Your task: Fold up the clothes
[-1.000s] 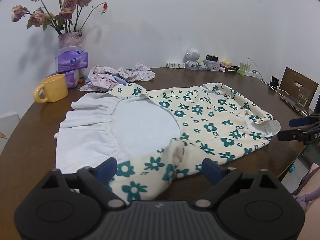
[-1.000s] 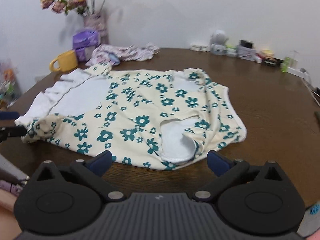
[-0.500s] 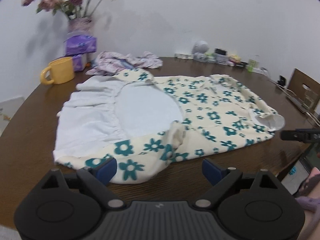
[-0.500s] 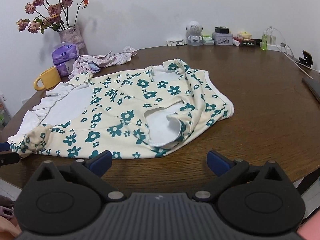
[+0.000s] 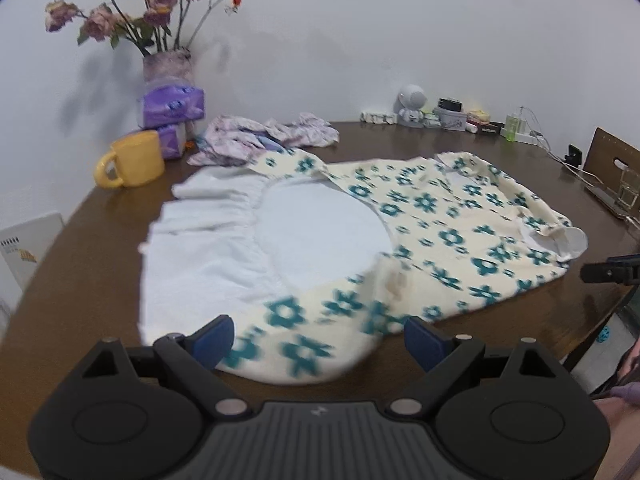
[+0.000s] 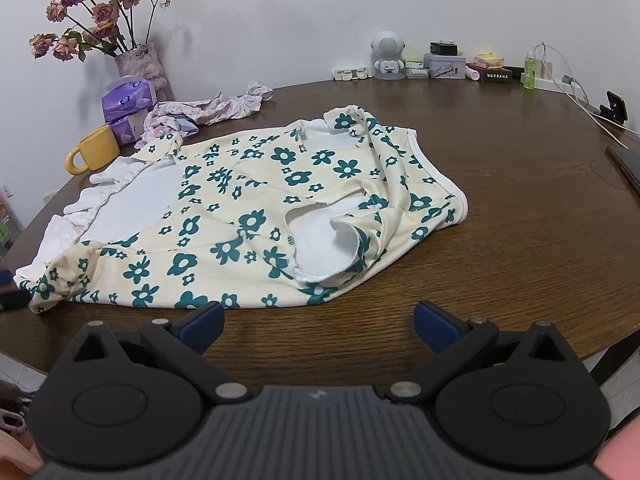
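A cream garment with teal flowers and a white lining (image 5: 420, 232) lies spread on the round brown table (image 5: 460, 140). It also shows in the right wrist view (image 6: 248, 216). My left gripper (image 5: 318, 338) is open and empty, just over the garment's near hem. My right gripper (image 6: 318, 322) is open and empty, over bare table just short of the garment's near edge. The right gripper's tip shows at the right edge of the left wrist view (image 5: 608, 270), beside the sleeve end.
A yellow mug (image 6: 94, 154), purple tissue packs (image 6: 126, 102), a vase of dried roses (image 6: 138, 62) and a crumpled pink garment (image 6: 208, 110) stand at the back left. Small items and cables (image 6: 444, 64) line the back edge. A wooden chair (image 5: 612, 172) is at the right.
Both grippers stayed open and shifted a little. The left has come forward over the garment's near hem. The right has moved closer to the garment's front edge.
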### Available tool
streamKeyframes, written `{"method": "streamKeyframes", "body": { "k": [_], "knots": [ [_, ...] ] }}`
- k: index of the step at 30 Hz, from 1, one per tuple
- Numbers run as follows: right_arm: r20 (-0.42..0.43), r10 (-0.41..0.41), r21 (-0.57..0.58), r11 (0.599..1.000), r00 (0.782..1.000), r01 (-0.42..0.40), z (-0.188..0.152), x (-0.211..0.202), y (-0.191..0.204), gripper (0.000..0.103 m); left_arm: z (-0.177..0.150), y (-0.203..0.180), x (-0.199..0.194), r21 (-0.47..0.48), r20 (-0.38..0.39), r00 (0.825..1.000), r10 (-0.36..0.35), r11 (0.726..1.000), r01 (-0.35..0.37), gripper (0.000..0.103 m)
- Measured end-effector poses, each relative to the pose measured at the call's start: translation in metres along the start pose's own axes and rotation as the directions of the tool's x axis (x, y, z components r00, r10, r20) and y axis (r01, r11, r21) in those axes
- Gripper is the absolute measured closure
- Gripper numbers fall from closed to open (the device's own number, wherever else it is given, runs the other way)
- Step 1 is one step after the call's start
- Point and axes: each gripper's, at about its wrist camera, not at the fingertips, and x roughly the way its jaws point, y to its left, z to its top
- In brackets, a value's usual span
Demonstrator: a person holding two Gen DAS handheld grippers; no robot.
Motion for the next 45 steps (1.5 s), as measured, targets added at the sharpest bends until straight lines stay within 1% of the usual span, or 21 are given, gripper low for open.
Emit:
{"method": "streamKeyframes", "body": {
  "k": [2, 4, 6, 7, 9, 11, 13, 16, 18, 23, 25, 29, 31, 33, 35, 38, 41, 43, 44, 45],
  "knots": [
    [0.009, 0.0, -0.015, 1.0, 1.0, 0.0, 0.002, 0.0, 0.001, 0.0, 0.006, 0.014, 0.003, 0.021, -0.019, 1.0, 0.016, 1.0, -0.016, 0.012],
    [0.019, 0.001, -0.031, 1.0, 1.0, -0.001, 0.004, 0.0, 0.003, 0.0, 0.011, 0.028, 0.005, 0.043, -0.037, 0.999, 0.032, 0.999, -0.031, 0.016],
    [0.03, 0.004, -0.052, 0.999, 1.0, -0.003, 0.007, 0.001, 0.007, 0.001, 0.017, 0.042, 0.008, 0.065, -0.056, 0.997, 0.048, 0.997, -0.044, 0.031],
    [0.033, 0.004, -0.059, 0.998, 0.999, -0.002, 0.009, 0.002, 0.009, 0.001, 0.019, 0.046, 0.013, 0.081, -0.08, 0.996, 0.031, 0.996, -0.025, 0.034],
    [0.031, 0.002, -0.059, 0.998, 1.0, 0.0, 0.011, 0.005, 0.012, 0.001, 0.021, 0.052, 0.022, 0.105, -0.134, 0.991, -0.006, 0.994, 0.021, 0.046],
    [0.022, 0.004, -0.054, 0.999, 1.0, -0.003, 0.011, 0.009, 0.014, 0.001, 0.022, 0.058, 0.031, 0.125, -0.181, 0.983, -0.033, 0.991, 0.056, 0.052],
    [0.016, 0.0, -0.053, 0.999, 1.0, 0.001, 0.011, 0.011, 0.016, 0.001, 0.022, 0.061, 0.039, 0.152, -0.209, 0.976, -0.053, 0.985, 0.086, 0.053],
    [0.011, -0.013, -0.054, 0.998, 1.0, 0.013, 0.012, 0.014, 0.021, 0.001, 0.025, 0.066, 0.047, 0.186, -0.26, 0.961, -0.092, 0.972, 0.144, 0.056],
    [0.008, -0.023, -0.058, 0.998, 1.0, 0.023, 0.013, 0.015, 0.024, 0.001, 0.027, 0.069, 0.049, 0.212, -0.295, 0.95, -0.105, 0.962, 0.173, 0.064],
    [0.001, -0.045, -0.101, 0.994, 0.999, 0.044, 0.016, 0.019, 0.035, 0.001, 0.033, 0.072, 0.053, 0.279, -0.37, 0.921, -0.12, 0.932, 0.233, 0.067],
    [-0.001, -0.048, -0.128, 0.991, 0.999, 0.047, 0.018, 0.02, 0.04, 0.001, 0.036, 0.07, 0.056, 0.303, -0.388, 0.912, -0.132, 0.917, 0.261, 0.069],
    [-0.002, -0.049, -0.16, 0.986, 0.999, 0.048, 0.022, 0.022, 0.049, 0.001, 0.043, 0.062, 0.064, 0.343, -0.415, 0.897, -0.154, 0.887, 0.31, 0.069],
    [-0.002, -0.047, -0.163, 0.986, 0.999, 0.046, 0.022, 0.023, 0.051, 0.001, 0.046, 0.058, 0.068, 0.357, -0.426, 0.889, -0.168, 0.872, 0.336, 0.076],
    [-0.004, -0.048, -0.158, 0.986, 0.999, 0.047, 0.022, 0.023, 0.052, 0.001, 0.048, 0.056, 0.07, 0.357, -0.44, 0.878, -0.187, 0.861, 0.363, 0.093],
    [-0.005, -0.052, -0.151, 0.987, 0.999, 0.051, 0.021, 0.023, 0.051, 0.001, 0.049, 0.055, 0.072, 0.356, -0.454, 0.867, -0.205, 0.85, 0.387, 0.099],
    [-0.005, -0.059, -0.143, 0.988, 0.998, 0.057, 0.02, 0.023, 0.049, 0.001, 0.049, 0.054, 0.072, 0.355, -0.442, 0.876, -0.195, 0.858, 0.371, 0.103],
    [-0.005, -0.059, -0.142, 0.988, 0.998, 0.058, 0.021, 0.023, 0.047, 0.001, 0.052, 0.057, 0.067, 0.351, -0.408, 0.896, -0.174, 0.876, 0.33, 0.103],
    [-0.006, -0.056, -0.142, 0.988, 0.998, 0.054, 0.021, 0.024, 0.047, 0.001, 0.056, 0.059, 0.063, 0.337, -0.394, 0.899, -0.193, 0.879, 0.336, 0.103],
    [-0.007, -0.053, -0.141, 0.989, 0.999, 0.052, 0.021, 0.025, 0.047, 0.001, 0.058, 0.06, 0.061, 0.319, -0.389, 0.894, -0.224, 0.877, 0.359, 0.103],
    [-0.007, -0.051, -0.14, 0.989, 0.999, 0.05, 0.021, 0.026, 0.046, 0.001, 0.06, 0.06, 0.06, 0.301, -0.383, 0.888, -0.254, 0.875, 0.38, 0.099]
  ]
}}
